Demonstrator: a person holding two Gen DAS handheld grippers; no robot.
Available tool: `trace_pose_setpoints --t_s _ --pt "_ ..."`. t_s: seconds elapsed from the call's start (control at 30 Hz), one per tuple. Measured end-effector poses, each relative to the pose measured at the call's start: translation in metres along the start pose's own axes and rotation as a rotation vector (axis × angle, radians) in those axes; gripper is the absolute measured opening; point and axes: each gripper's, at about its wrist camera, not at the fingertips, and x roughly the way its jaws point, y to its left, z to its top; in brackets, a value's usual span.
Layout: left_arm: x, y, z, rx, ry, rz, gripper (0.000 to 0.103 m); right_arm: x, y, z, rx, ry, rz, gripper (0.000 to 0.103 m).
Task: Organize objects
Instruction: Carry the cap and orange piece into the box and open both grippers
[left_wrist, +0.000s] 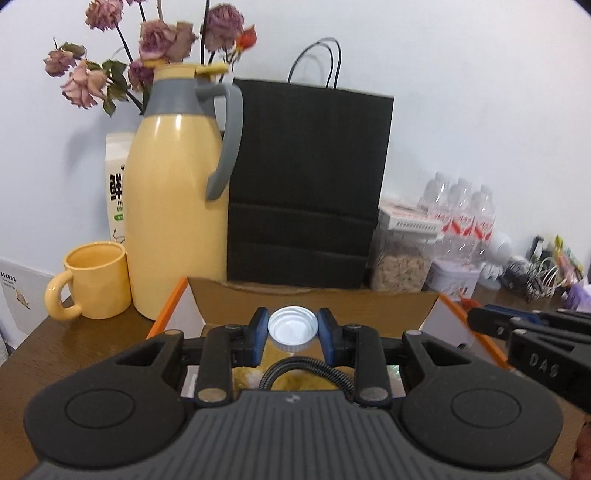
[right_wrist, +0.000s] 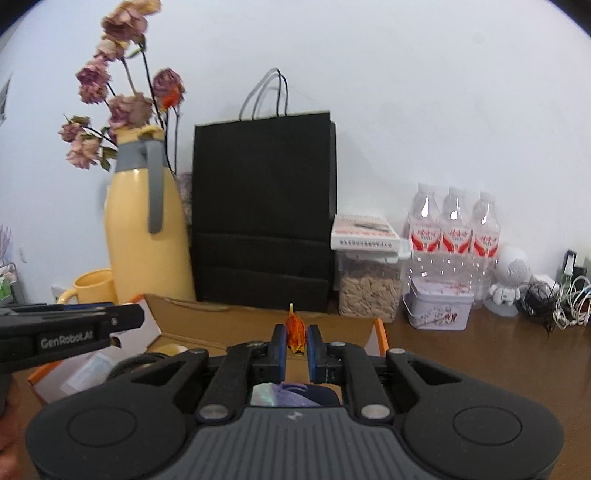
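Against a white wall, the left gripper (left_wrist: 292, 330) pinches a round white plastic cap (left_wrist: 293, 329) and the right gripper (right_wrist: 296, 341) an orange dried petal (right_wrist: 295, 334), both poised over the open cardboard box (left_wrist: 314, 300) directly beneath them.

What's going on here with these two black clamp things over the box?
A person is tidying a desk with a handheld gripper in each hand. The left gripper is shut on a white bottle cap, and the right gripper is shut on a small dried orange flower piece. Both hang over an open cardboard box on the wooden table, in front of a yellow thermos and a black paper bag.
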Motion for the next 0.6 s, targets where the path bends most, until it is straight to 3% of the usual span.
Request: trace_pose_setpoints --t_s 0.2,0.23,0.3,0.33,0.37,0.4,0.47,0.6 --pt "0.004 0.003 -0.004 0.009 0.007 0.014 0.030 0.013 -0.005 -0.007 0.004 0.038 0.005 0.010" --pt "0.003 0.004 -0.003 0.009 0.003 0.020 0.036 0.014 -0.005 -0.007 0.006 0.041 0.004 0.011" --pt "0.000 0.005 -0.002 0.006 -0.011 0.029 0.059 0.013 -0.006 -0.007 0.014 0.041 -0.001 0.014" --pt "-0.002 0.005 -0.001 0.003 -0.020 0.036 0.081 0.013 -0.007 -0.007 0.019 0.039 -0.002 0.015" --pt "-0.004 0.006 -0.001 -0.001 -0.031 0.043 0.099 0.012 -0.008 -0.007 0.027 0.036 0.000 0.029" --pt "-0.006 0.007 0.000 -0.006 -0.047 0.053 0.103 0.011 -0.009 -0.007 0.036 0.033 0.004 0.054" --pt "-0.008 0.009 0.002 -0.015 -0.068 0.071 0.103 0.008 -0.011 -0.006 0.051 0.014 -0.003 0.085" --pt "-0.009 0.010 0.004 -0.017 -0.067 0.082 0.103 0.004 -0.013 -0.004 0.063 -0.007 0.013 0.095"
